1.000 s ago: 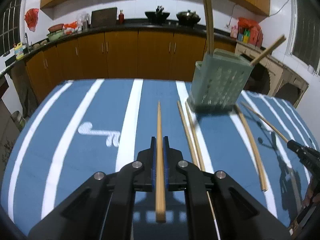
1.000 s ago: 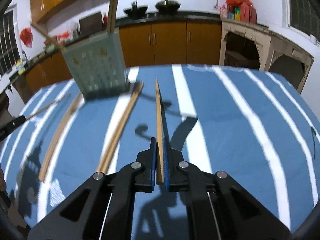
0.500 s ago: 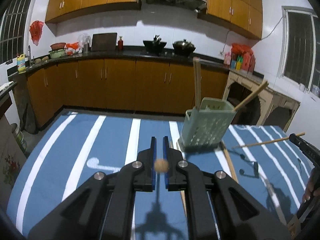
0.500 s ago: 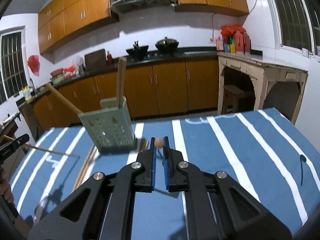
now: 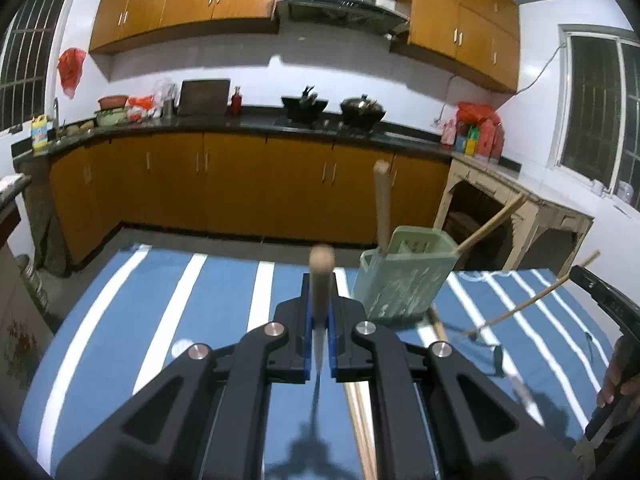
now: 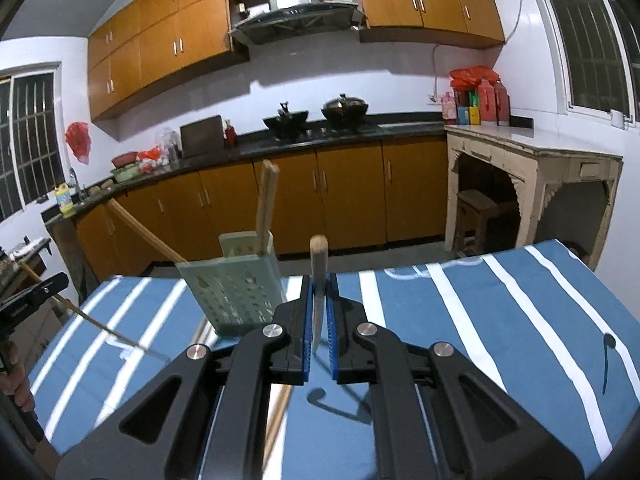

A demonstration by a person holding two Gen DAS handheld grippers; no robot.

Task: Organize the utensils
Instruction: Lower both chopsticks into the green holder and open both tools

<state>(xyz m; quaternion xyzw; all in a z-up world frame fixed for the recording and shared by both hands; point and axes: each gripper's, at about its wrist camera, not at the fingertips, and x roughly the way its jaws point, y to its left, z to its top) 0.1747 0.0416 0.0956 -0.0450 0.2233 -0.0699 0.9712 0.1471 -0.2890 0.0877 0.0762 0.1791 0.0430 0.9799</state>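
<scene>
My left gripper (image 5: 319,300) is shut on a wooden chopstick (image 5: 321,280) whose thick end points up and away. My right gripper (image 6: 319,300) is likewise shut on a second chopstick (image 6: 318,272). A pale green perforated utensil holder (image 5: 404,276) stands on the blue striped table, ahead and right of the left gripper; in the right wrist view the holder (image 6: 236,288) is ahead and left. Chopsticks (image 6: 266,204) stand in it. In the left wrist view the other gripper (image 5: 600,300) appears at the right edge with its chopstick (image 5: 532,304) slanting down.
Loose chopsticks (image 5: 360,420) lie on the blue white-striped tablecloth (image 5: 160,320) below the left gripper, and another (image 6: 280,416) lies under the right one. A hand (image 5: 616,376) holds the other tool. Kitchen counters and cabinets (image 6: 352,196) stand behind the table.
Both grippers have risen and tilted up, each lifting its chopstick off the table. The view has swung from the tabletop to the kitchen wall.
</scene>
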